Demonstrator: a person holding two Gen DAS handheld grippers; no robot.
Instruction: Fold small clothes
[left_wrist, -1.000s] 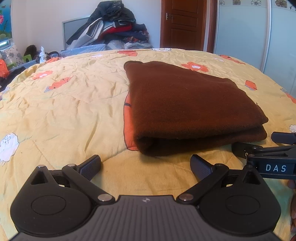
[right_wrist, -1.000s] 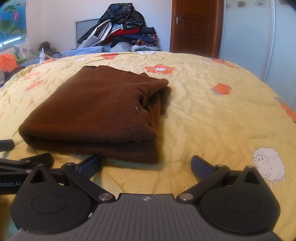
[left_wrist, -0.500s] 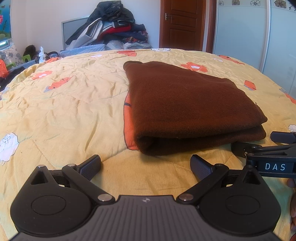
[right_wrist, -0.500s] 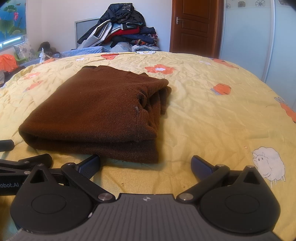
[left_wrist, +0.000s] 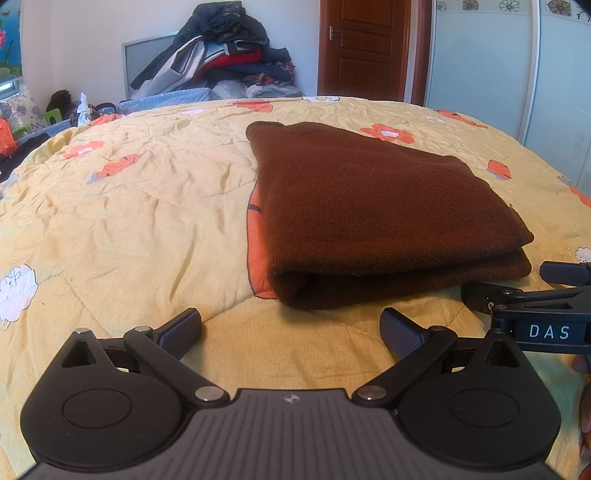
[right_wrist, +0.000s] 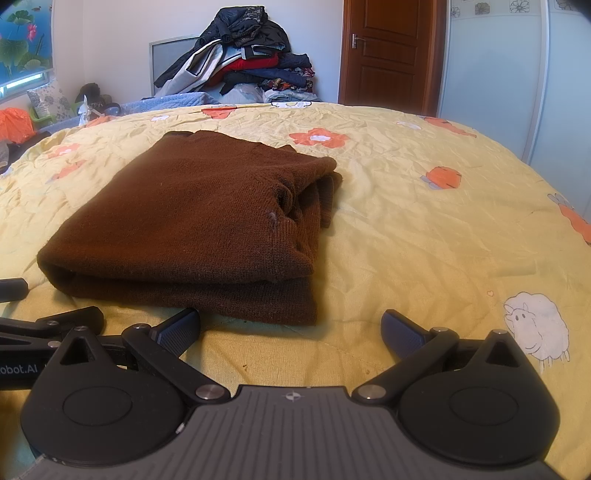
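Brown folded sweater (left_wrist: 384, 218) on yellow flowered quilt (left_wrist: 122, 221), left gripper (left_wrist: 291, 332) and right gripper (right_wrist: 291, 330) just short of it, fingers spread, empty.

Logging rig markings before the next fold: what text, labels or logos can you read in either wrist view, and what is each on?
"DAS": white letters on the right gripper body, seen in the left wrist view; cut off at the frame edge.
"obot.AI": white letters on the left gripper body, seen in the right wrist view; the start is cut off.
Brown folded garment, yellow bedspread: no readable text.
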